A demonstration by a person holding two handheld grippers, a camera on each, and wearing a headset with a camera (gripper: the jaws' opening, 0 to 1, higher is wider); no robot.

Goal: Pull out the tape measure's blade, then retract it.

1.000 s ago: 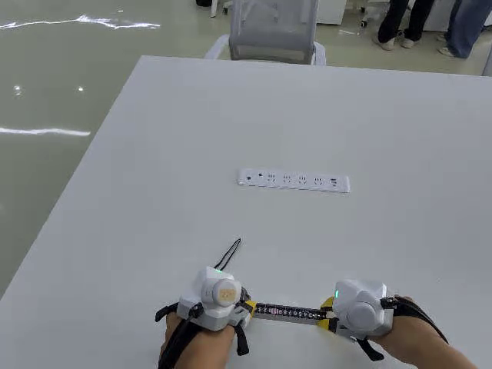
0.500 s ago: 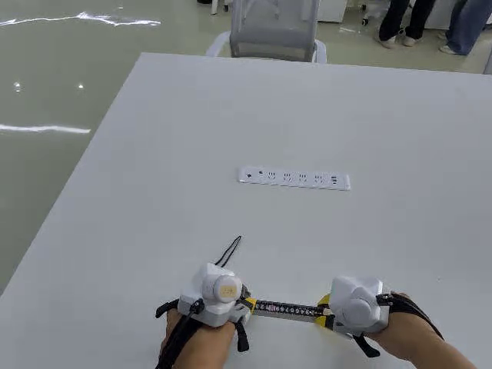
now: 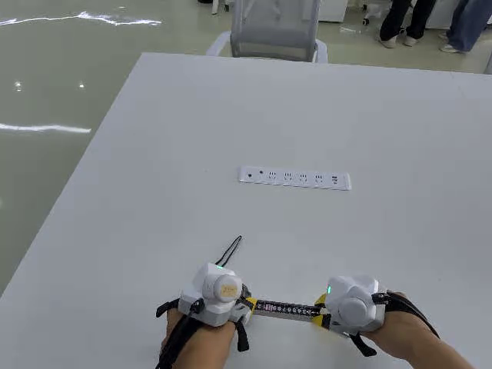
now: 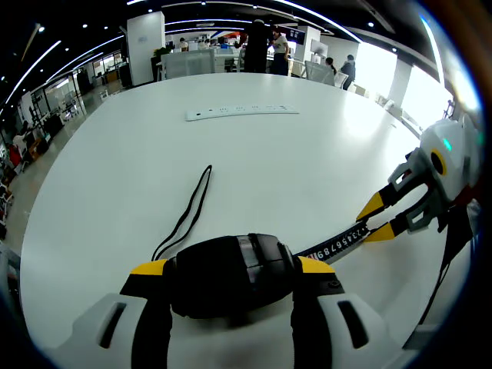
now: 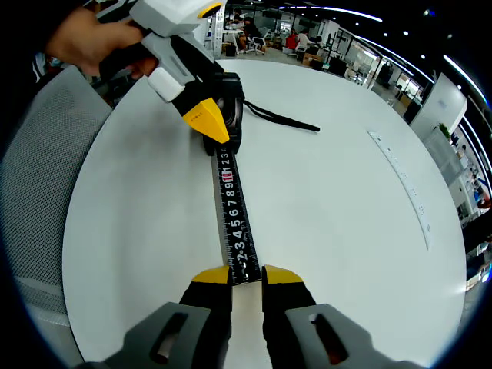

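Note:
The black tape measure case (image 4: 231, 273) sits clamped between the yellow-tipped jaws of my left gripper (image 4: 231, 269), low on the table's near edge (image 3: 223, 296). Its blade (image 5: 233, 223) with printed numbers runs out to the right (image 3: 283, 310). My right gripper (image 5: 246, 275) is shut on the blade's end tip, also seen as yellow fingers (image 4: 377, 219) in the left gripper view. A black wrist strap (image 4: 184, 215) trails from the case across the white table (image 3: 307, 115).
A white power strip (image 3: 295, 178) lies in the middle of the table. A grey mesh chair (image 3: 275, 29) stands at the far edge, and people's legs (image 3: 430, 23) show beyond it. The table's left edge drops to shiny floor.
My right gripper has drifted slightly left toward the case, so the exposed blade is a little shorter. The left gripper with the case has barely moved.

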